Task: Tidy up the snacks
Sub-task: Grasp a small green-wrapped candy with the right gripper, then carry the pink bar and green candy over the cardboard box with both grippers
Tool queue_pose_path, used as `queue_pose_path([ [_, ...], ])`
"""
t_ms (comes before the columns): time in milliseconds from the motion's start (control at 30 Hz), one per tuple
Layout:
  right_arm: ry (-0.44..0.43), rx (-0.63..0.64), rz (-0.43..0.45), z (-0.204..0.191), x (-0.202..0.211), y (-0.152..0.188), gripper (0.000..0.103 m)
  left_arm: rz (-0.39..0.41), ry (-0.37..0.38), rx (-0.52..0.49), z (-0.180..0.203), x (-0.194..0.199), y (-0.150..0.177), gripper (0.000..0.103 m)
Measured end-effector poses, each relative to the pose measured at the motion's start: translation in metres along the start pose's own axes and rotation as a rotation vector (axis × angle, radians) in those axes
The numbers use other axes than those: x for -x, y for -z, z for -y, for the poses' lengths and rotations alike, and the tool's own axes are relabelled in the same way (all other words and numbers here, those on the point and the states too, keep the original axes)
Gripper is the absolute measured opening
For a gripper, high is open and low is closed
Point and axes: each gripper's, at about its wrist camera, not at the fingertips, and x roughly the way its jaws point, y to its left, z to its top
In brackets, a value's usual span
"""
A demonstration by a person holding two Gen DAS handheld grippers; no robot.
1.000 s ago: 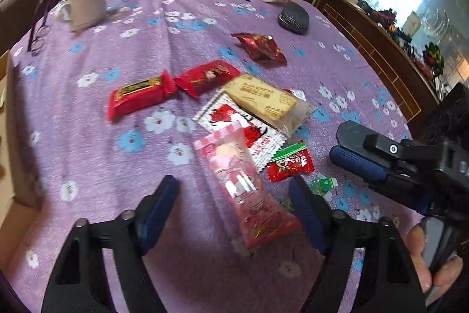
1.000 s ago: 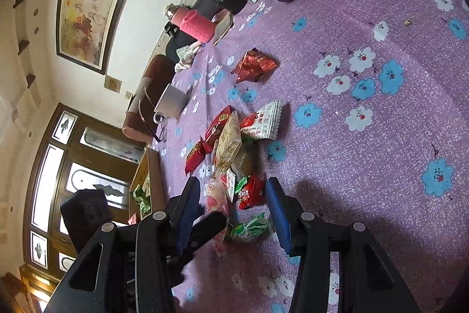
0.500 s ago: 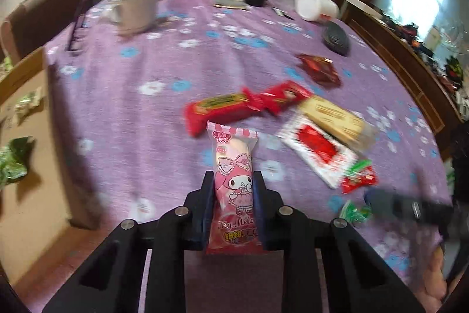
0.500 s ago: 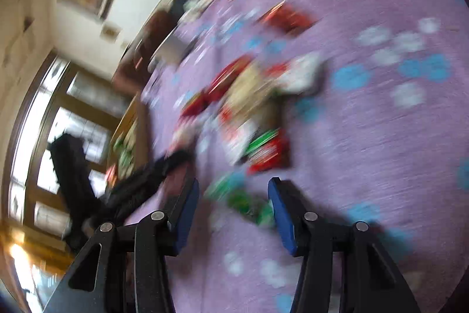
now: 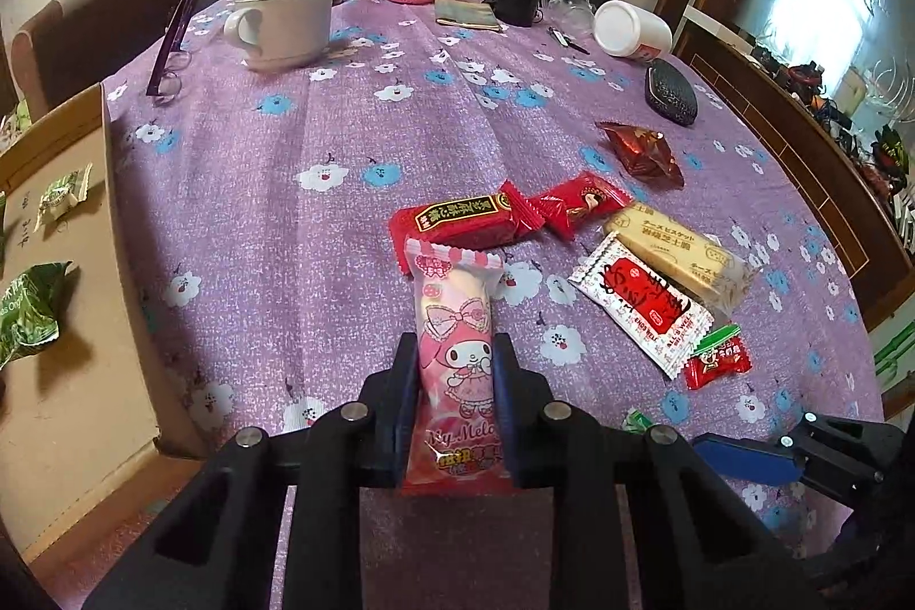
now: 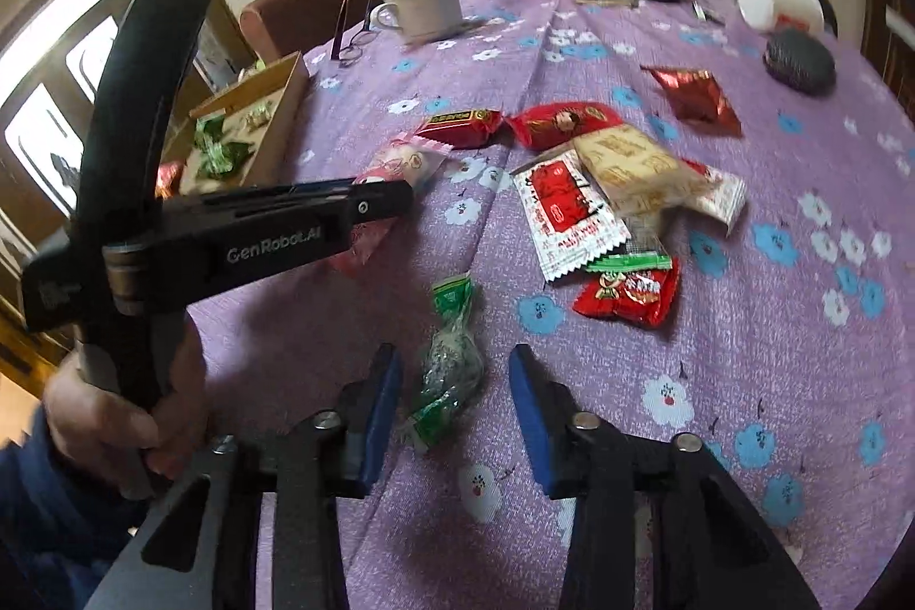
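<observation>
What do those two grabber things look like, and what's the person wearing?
Both are black plastic tools with two long fingers. Each finger ends in a flat blue pad, and round silver screws dot the black frames. The left gripper, seen from the side in the right wrist view, carries white "GenRobot.AI" lettering. The right gripper looks the same. The hand wears a dark blue sleeve.

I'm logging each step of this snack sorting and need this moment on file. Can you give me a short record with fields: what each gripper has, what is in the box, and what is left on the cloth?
left gripper: shut on pink snack pack, lifted off the cloth
right gripper: jaws just closing, still apart around green candy, pads not touching
cardboard box: green packets already inside
purple tablecloth: several packets left, red bar, cheese biscuit pack
</observation>
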Motion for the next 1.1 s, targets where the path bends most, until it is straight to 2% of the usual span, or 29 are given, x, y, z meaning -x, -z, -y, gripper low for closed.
queue_pose_path([
  [67,0.036,0.022,0.007,-0.003,-0.001,0.001,0.022,0.003,-0.005,-0.007,0.001,0.000,0.001,0.023],
  [167,0.042,-0.018,0.031,0.005,0.003,0.000,0.021,0.015,0.004,-0.001,-0.001,0.003,0.001,0.023],
  [367,0.008,-0.156,0.177,0.027,0.027,-0.009,0.021,0.074,0.015,-0.007,0.001,0.015,0.002,0.023],
  [467,-0.012,-0.195,0.227,0.033,0.035,-0.012,0.022,0.118,-0.002,-0.030,0.007,0.023,0.003,0.023],
  [633,0.000,-0.209,0.233,0.032,0.035,-0.013,0.022,0.179,-0.030,-0.062,0.014,0.033,0.003,0.023],
  [1100,0.007,-0.207,0.241,0.030,0.036,-0.011,0.022,0.237,-0.100,-0.140,0.030,0.040,0.008,0.023],
])
